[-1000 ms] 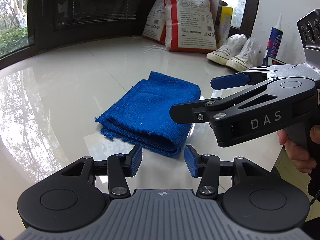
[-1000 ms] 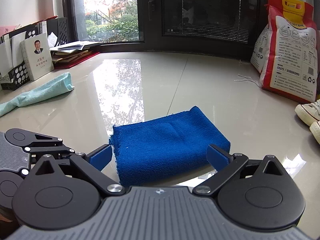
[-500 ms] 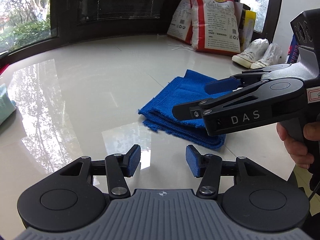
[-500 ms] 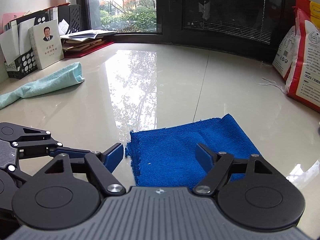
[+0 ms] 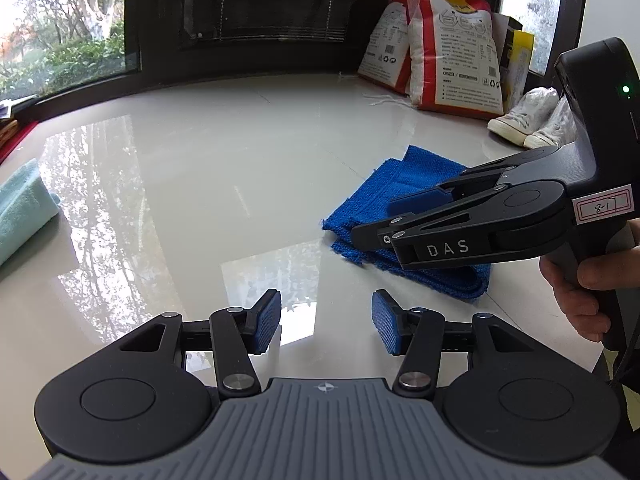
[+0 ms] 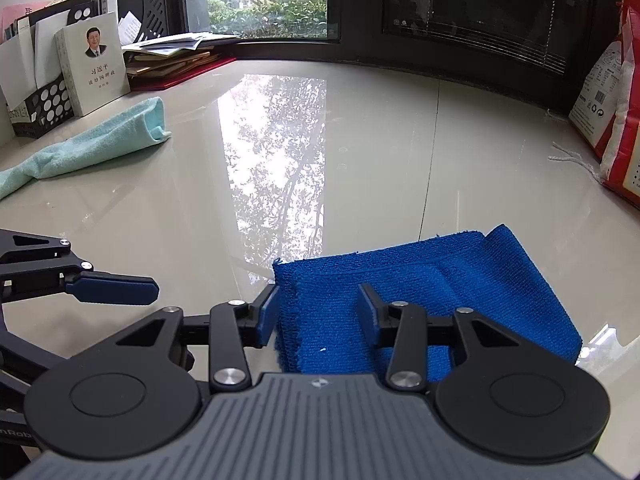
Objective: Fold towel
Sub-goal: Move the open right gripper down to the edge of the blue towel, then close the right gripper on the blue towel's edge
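A folded blue towel (image 5: pixel 404 184) lies flat on the glossy white table (image 5: pixel 200 184); it also shows in the right wrist view (image 6: pixel 440 280). My left gripper (image 5: pixel 326 326) is open and empty, over bare table to the left of the towel. My right gripper (image 6: pixel 318 314) is open, its jaws narrower than before, hovering over the towel's near left edge. It also shows in the left wrist view (image 5: pixel 388 220), above the towel. Nothing is held.
A light teal towel (image 6: pixel 100 140) lies at the table's left. Books and file holders (image 6: pixel 92 60) stand behind it. Rice bags (image 5: pixel 444 40) and white sneakers (image 5: pixel 528 120) sit at the back right. A dark window frame runs along the back.
Both grippers have shifted left, so the towel now sits to the right in both views. The right gripper's jaws have narrowed. The towel has not moved.
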Demonstrator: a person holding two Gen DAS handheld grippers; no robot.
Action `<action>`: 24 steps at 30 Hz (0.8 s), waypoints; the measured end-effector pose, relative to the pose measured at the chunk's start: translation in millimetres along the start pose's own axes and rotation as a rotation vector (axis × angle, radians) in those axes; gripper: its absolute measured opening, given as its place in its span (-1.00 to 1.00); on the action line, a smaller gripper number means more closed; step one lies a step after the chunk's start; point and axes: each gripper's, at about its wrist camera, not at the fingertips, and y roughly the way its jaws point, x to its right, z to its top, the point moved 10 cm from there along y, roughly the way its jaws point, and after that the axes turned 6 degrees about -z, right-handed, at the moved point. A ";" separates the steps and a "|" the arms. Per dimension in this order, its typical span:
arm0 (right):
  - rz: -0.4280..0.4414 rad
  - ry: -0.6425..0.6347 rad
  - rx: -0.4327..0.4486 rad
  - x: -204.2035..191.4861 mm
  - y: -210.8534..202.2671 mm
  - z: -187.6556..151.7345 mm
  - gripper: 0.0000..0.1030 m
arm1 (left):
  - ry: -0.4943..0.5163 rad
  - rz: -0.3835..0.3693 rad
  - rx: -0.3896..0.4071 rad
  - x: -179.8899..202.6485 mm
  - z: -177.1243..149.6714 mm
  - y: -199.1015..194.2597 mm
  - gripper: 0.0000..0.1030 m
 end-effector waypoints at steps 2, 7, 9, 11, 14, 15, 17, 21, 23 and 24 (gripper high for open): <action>-0.003 0.002 0.000 1.3 1.9 0.4 -0.39 | 0.000 0.000 -0.001 -0.5 0.2 0.1 0.05; 0.001 0.014 -0.003 4.8 3.2 1.3 -0.58 | -0.004 -0.006 -0.004 0.2 0.2 1.5 0.05; 0.007 0.023 -0.005 6.3 3.2 1.7 -0.57 | -0.006 -0.007 -0.004 0.1 0.2 2.5 0.05; 0.013 0.033 -0.007 7.8 3.1 2.1 -0.57 | -0.006 -0.009 -0.005 0.3 0.5 3.1 0.05; 0.019 0.046 -0.007 9.5 2.6 3.0 -0.56 | -0.005 -0.007 -0.006 0.2 -0.1 3.7 0.05; 0.019 0.049 -0.005 9.7 2.2 3.4 -0.56 | -0.005 -0.006 -0.007 0.0 -0.4 4.0 0.05; 0.017 0.045 -0.002 8.7 1.3 4.2 -0.56 | -0.005 -0.005 -0.007 -0.2 -0.8 4.3 0.05; 0.019 0.045 0.003 7.9 -0.1 6.0 -0.56 | -0.008 -0.004 -0.004 -0.5 -0.3 4.3 0.05; 0.018 0.044 0.005 7.4 -0.1 6.8 -0.55 | -0.009 -0.004 -0.003 -0.9 -0.5 4.1 0.05; 0.017 0.045 0.005 7.4 0.2 7.1 -0.55 | -0.008 -0.004 -0.002 -1.1 -0.8 4.0 0.05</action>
